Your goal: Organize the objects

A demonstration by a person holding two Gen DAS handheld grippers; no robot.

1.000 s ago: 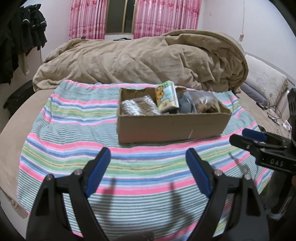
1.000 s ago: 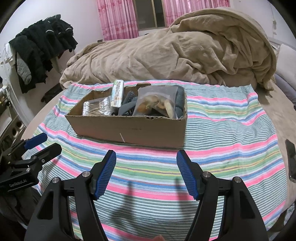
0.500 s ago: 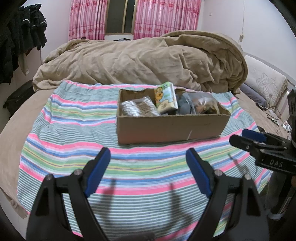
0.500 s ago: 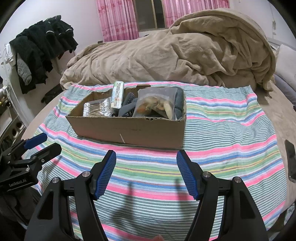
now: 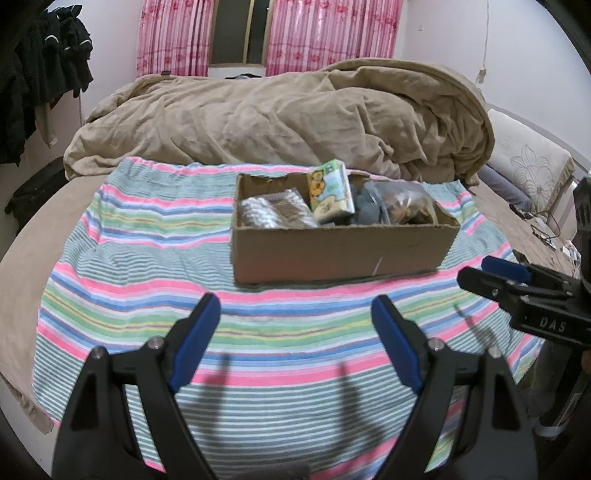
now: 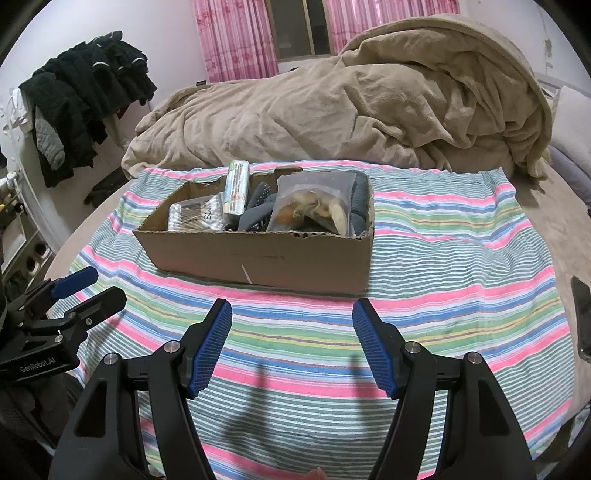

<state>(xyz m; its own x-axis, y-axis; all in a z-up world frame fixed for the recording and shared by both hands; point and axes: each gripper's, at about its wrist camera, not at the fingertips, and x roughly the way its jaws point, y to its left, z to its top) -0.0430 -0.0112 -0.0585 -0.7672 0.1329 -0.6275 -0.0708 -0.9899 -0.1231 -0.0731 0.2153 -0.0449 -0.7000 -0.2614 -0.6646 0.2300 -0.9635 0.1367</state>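
Cardboard box (image 5: 332, 254), one, at centre frame on a striped cloth (image 5: 147, 266) in both views, holding four countable things. One clear pack of cotton swabs (image 6: 195, 218) at its left end. One green carton (image 5: 330, 192) leaning upright beside that. One clear bag (image 6: 314, 206) of brownish contents at the right end, contents too blurred to name. One grey bundle (image 6: 258, 214) between carton and bag, partly buried, possibly more than one piece.

Left gripper (image 5: 295, 347) at lower centre of the left wrist view, blue pads spread wide, nothing between them, only cloth below. Right gripper (image 6: 291, 347) at lower centre of its own view, likewise spread with nothing held, a little narrower. Both short of the box, apart from it.

Tan duvet (image 5: 277, 122) heaped across the upper half behind the box. Pink curtains (image 5: 332, 33) at top. Dark clothes (image 6: 85, 99) hanging at upper left. Dark flat object (image 6: 581, 317) cut off at the right edge, not identifiable.
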